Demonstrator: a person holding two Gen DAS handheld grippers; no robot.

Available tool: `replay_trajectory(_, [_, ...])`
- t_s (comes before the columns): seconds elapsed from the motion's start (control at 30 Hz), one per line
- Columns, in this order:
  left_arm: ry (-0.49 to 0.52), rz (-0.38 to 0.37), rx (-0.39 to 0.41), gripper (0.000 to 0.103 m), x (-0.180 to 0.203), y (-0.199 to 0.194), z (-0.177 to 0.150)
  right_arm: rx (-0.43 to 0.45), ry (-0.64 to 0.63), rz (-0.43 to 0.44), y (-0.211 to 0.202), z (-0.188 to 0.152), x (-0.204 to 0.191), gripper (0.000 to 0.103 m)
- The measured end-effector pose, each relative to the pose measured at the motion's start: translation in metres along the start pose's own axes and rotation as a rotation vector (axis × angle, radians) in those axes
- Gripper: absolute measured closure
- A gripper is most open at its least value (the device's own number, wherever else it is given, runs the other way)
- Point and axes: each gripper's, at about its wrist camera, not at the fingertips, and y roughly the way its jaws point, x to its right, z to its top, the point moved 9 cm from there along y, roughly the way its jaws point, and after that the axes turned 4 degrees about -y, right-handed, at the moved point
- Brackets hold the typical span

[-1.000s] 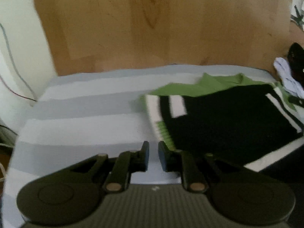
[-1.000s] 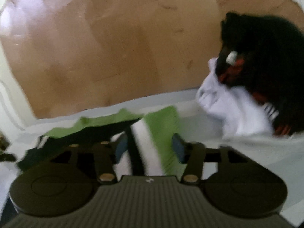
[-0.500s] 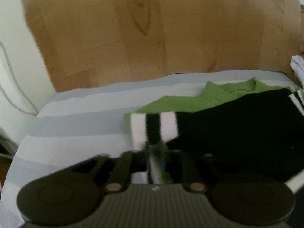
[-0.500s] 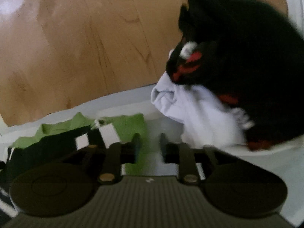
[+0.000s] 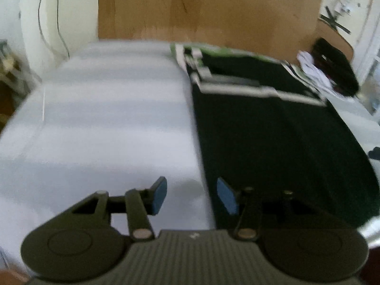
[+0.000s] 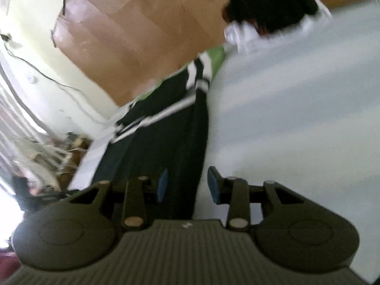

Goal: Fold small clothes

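We hold the left gripper (image 5: pixel 192 196) spread wide, gripping nothing, above the left edge of the black shirt (image 5: pixel 273 137). The right gripper (image 6: pixel 186 185) gapes too, over its right edge. The soft shirt, banded white and green, lies flat on the grey-striped sheet (image 5: pixel 106 118), near a crumpled clothes pile (image 6: pixel 268 9).

Each dark olive plastic left gripper (image 5: pixel 192 196) and right gripper (image 6: pixel 186 185) has a ribbed centre plate, round side housings, brass-coloured pivot screws, and blue pads (image 5: pixel 226 199) on its black fingers.
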Motion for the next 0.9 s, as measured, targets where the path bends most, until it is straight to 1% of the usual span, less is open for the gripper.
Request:
replay_trajectory(0.1, [-0.043,-0.029,-0.026,0.054,0.006,-0.015,-0.032,-0.041,0.022,0.058,-0.015,-0.033,-0.006,0.062])
replay_trajectory(0.13, [-0.058,-0.037,-0.024,0.053,0.006,-0.019,-0.039,-0.052,0.038,0.087,-0.017,-0.042,-0.009,0.062])
replay_trajectory(0.2, [-0.084,-0.058,-0.029,0.047,0.007,-0.027,-0.049,-0.074,0.046,0.119,-0.02,-0.052,-0.018,0.062])
replay_trajectory(0.23, [-0.096,-0.059,-0.036,0.047,0.008,-0.03,-0.053,-0.084,0.036,0.129,-0.02,-0.057,-0.023,0.062])
replay_trajectory(0.33, [-0.131,-0.087,-0.061,0.047,0.014,-0.036,-0.063,-0.108,-0.007,0.156,-0.01,-0.065,-0.038,0.062])
replay_trajectory(0.43, [-0.162,-0.091,-0.107,0.048,0.017,-0.026,-0.074,-0.109,0.009,0.19,0.004,-0.062,-0.042,0.062])
replay_trajectory(0.5, [-0.209,-0.105,-0.145,0.056,0.016,-0.014,-0.079,-0.112,0.02,0.207,0.003,-0.061,-0.043,0.062])
replay_trajectory(0.53, [-0.233,-0.118,-0.155,0.062,0.016,-0.008,-0.081,-0.115,0.016,0.207,0.002,-0.063,-0.044,0.065])
replay_trajectory(0.57, [-0.261,-0.137,-0.168,0.085,0.016,-0.003,-0.082,-0.122,0.01,0.199,-0.001,-0.066,-0.044,0.08])
replay_trajectory(0.6, [-0.292,-0.16,-0.189,0.095,0.016,0.002,-0.083,-0.13,0.002,0.197,-0.001,-0.066,-0.046,0.091])
replay_trajectory(0.67, [-0.301,-0.168,-0.19,0.095,0.016,0.0,-0.083,-0.114,-0.02,0.206,-0.008,-0.062,-0.048,0.093])
replay_trajectory(0.73, [-0.3,-0.203,-0.171,0.095,0.018,-0.011,-0.078,-0.082,-0.035,0.221,-0.014,-0.052,-0.053,0.093])
replay_trajectory(0.77, [-0.304,-0.231,-0.139,0.095,0.018,-0.022,-0.071,-0.054,-0.037,0.23,-0.018,-0.044,-0.056,0.093])
replay_trajectory(0.83, [-0.314,-0.258,-0.061,0.095,0.013,-0.041,-0.052,-0.007,-0.037,0.234,-0.021,-0.026,-0.058,0.093])
replay_trajectory(0.9, [-0.321,-0.287,0.008,0.095,0.01,-0.052,-0.029,0.04,-0.036,0.218,-0.021,0.0,-0.056,0.093])
